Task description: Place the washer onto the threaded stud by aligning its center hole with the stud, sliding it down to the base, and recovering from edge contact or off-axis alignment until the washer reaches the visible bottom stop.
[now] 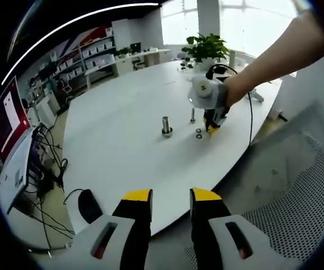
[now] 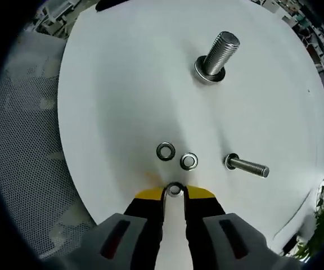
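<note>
Left gripper view: my left claw [image 1: 170,198] hangs released off table [image 1: 117,146] edge, jaws apart, nothing between. At 12 o'clock, my right claw [image 1: 212,128] tips down beside large stud [image 1: 166,125] and small stud [image 1: 193,116].

Right gripper view: right claw [image 2: 174,192] clenched on washer [image 2: 175,189] at tips. Two loose washers [image 2: 166,151] at 12 o'clock. Small stud [image 2: 246,165] at 2 o'clock, large stud [image 2: 217,57] beyond, 1 o'clock.

Large stud [image 2: 216,58] near the table [image 2: 122,84] middle, small stud [image 2: 245,165] toward the near edge, two washers [image 2: 176,156] beside it, third washer [image 2: 175,190] nearest that edge
</note>
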